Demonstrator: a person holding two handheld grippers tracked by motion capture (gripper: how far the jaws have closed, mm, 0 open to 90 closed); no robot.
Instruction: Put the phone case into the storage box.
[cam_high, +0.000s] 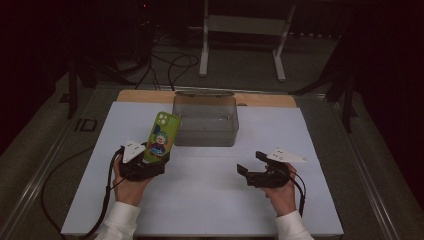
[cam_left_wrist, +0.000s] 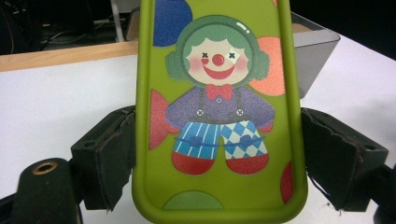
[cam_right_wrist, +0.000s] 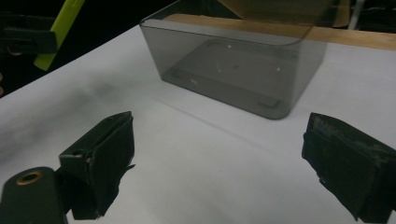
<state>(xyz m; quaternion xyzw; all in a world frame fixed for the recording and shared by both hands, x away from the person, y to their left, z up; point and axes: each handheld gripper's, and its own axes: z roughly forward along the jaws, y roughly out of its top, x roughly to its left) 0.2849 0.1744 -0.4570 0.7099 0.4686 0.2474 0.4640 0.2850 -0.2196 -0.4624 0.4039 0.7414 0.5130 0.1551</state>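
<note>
Here, the left gripper (cam_high: 150, 162) has its jaws pinching the green clown-print silicone phone case (cam_high: 161, 137) upright, long axis tilted toward the smoky translucent plastic bin (cam_high: 205, 131) at the desk's far edge; right gripper (cam_high: 255, 167) jaws spread, empty

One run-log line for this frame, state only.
left tool: shut on phone case, upright, off the table | right tool: open, nothing between jaws | grey bin: nothing inside | white table

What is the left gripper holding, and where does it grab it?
The left gripper holds a green clown phone case upright, its jaws squeezing the case's two long sides near the bottom.
</note>
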